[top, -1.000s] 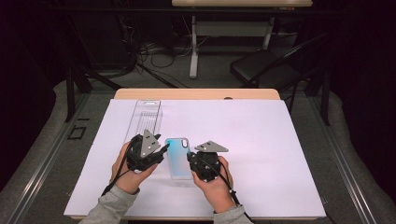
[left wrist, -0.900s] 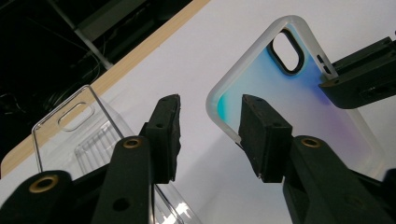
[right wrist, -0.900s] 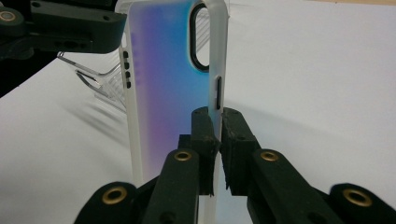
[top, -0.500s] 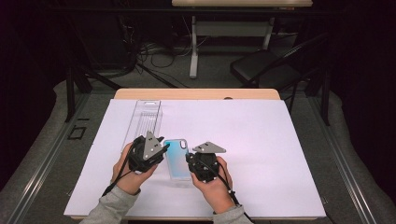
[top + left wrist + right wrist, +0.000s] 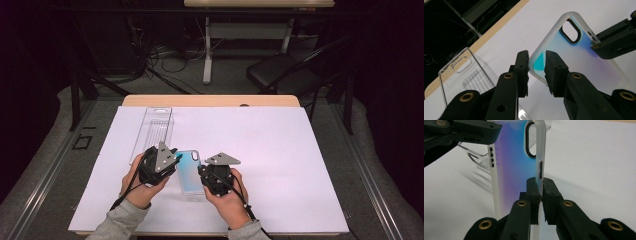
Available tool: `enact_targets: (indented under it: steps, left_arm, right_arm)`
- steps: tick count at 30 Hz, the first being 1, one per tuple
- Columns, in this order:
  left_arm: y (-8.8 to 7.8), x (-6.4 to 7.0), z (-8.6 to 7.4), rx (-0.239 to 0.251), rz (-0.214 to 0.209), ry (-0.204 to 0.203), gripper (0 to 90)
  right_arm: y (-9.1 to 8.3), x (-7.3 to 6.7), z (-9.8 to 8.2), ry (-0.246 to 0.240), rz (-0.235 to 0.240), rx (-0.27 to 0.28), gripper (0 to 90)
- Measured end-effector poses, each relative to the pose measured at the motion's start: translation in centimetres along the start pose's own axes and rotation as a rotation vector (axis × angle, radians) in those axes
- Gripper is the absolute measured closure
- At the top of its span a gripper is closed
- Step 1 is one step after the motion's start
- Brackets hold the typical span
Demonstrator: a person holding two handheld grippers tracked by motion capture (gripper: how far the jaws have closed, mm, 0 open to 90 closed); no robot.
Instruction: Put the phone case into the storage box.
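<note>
Both grippers are taking hold of an iridescent phone case (image 5: 190, 172) that sits between the two hands on the white sheet (image 5: 280, 150) covering the table, with its camera cutout at the far end. The right gripper (image 5: 541, 183) has its jaws pressed together on one frosted side wall of the case, just below a side-button slot, and grips it firmly. The left gripper (image 5: 536, 65) has just been closing its jaws, and they now stand astride the opposite side wall, one jaw outside and one inside over the bluish back; a narrow gap shows beside the rim, so it is hard to say that the pads press on it yet. A clear plastic package tray (image 5: 152, 131) lies flat on the sheet just beyond the left gripper, apart from the case. The step in hand looks like securing a two-sided hold on the case, probably to lift it or carry it toward that tray. The next move calls for the left jaws to finish pinching the wall squarely, then for both hands to rise together, keeping the thin walls from twisting or slipping out.
</note>
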State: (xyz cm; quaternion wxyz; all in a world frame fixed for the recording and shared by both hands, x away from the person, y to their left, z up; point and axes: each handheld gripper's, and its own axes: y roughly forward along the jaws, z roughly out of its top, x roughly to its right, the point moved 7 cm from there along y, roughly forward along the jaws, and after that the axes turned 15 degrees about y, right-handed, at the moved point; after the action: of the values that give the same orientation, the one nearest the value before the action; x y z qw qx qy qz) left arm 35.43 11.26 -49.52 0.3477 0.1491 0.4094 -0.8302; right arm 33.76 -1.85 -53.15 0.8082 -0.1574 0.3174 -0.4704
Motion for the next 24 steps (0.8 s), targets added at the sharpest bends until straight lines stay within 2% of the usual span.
enact_targets:
  steps: [24]
  left_arm:
    - [-0.06, -0.03, -0.15, -0.017, -0.003, 0.017, 78.9]
  right_arm:
    - [0.04, 0.03, -0.15, -0.006, 0.003, 0.000, 84.5]
